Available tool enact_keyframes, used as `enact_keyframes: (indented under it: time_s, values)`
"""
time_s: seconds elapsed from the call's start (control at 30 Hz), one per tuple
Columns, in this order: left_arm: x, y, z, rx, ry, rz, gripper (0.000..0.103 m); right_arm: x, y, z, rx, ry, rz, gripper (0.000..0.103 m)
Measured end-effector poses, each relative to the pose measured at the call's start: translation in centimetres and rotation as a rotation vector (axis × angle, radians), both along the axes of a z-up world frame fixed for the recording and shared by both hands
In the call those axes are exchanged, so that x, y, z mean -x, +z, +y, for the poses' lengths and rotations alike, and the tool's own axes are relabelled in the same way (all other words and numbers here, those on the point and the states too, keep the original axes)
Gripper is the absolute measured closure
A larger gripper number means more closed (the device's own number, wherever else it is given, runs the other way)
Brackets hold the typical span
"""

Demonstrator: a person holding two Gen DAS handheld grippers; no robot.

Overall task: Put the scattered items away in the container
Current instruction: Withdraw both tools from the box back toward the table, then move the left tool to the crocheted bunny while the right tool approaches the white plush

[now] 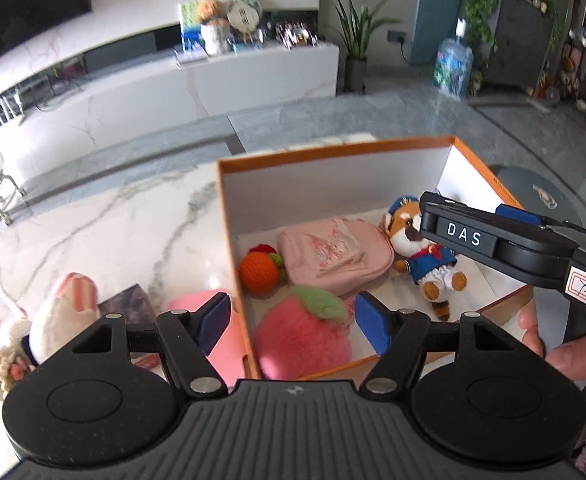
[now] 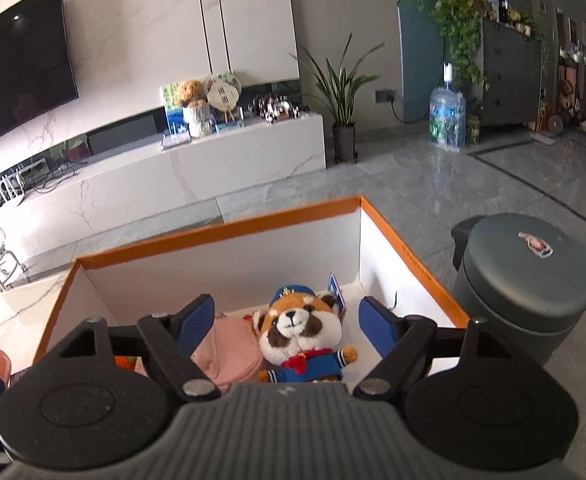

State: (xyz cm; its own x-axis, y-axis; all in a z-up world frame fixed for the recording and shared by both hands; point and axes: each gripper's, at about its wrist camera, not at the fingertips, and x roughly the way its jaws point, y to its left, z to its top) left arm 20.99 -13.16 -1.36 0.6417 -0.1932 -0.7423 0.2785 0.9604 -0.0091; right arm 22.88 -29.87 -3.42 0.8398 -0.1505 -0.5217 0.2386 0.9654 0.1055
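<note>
Both grippers are hanging wide open, gripping nothing. The left gripper (image 1: 291,318) is straddling the orange box's (image 1: 229,216) near-left corner, the pink peach plush (image 1: 303,336) lying between its jaws. The raccoon plush (image 2: 299,340) is lying inside the box, below and between the right gripper's (image 2: 287,326) jaws.

Home living room: wall TV (image 2: 21,80), houseplant (image 2: 343,88).
</note>
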Motion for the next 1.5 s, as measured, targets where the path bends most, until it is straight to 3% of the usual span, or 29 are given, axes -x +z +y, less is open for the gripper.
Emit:
enact_keyframes:
  time_s: [0.17, 0.27, 0.53, 0.9, 1.23, 1.5]
  values:
    - [2.5, -0.4, 3.5, -0.028, 0.078, -0.041, 0.022, 2.1, 1.0, 2.6, 0.021, 0.017, -0.129, 0.020]
    - [3.6, -0.9, 6.3, -0.037, 0.146, -0.030, 0.022, 2.5, 0.6, 4.6, 0.013, 0.030, -0.144, 0.019]
    - [6.0, -2.1, 15.5, 0.000, 0.335, -0.004, 0.022, 4.6, -0.3, 12.1, 0.161, 0.179, -0.249, 0.019]
    - [7.3, -4.8, 22.4, 0.037, 0.393, -0.051, 0.022, 9.2, -2.2, 20.2, 0.303, 0.347, -0.380, 0.019]
    - [6.0, -7.1, 24.6, 0.085, 0.382, -0.119, 0.022, 9.6, -4.5, 23.9, 0.278, 0.467, -0.288, 0.020]
    - [3.8, -7.9, 25.6, 0.045, 0.409, -0.108, 0.022, 8.5, -6.0, 25.8, 0.257, 0.549, -0.204, 0.031]
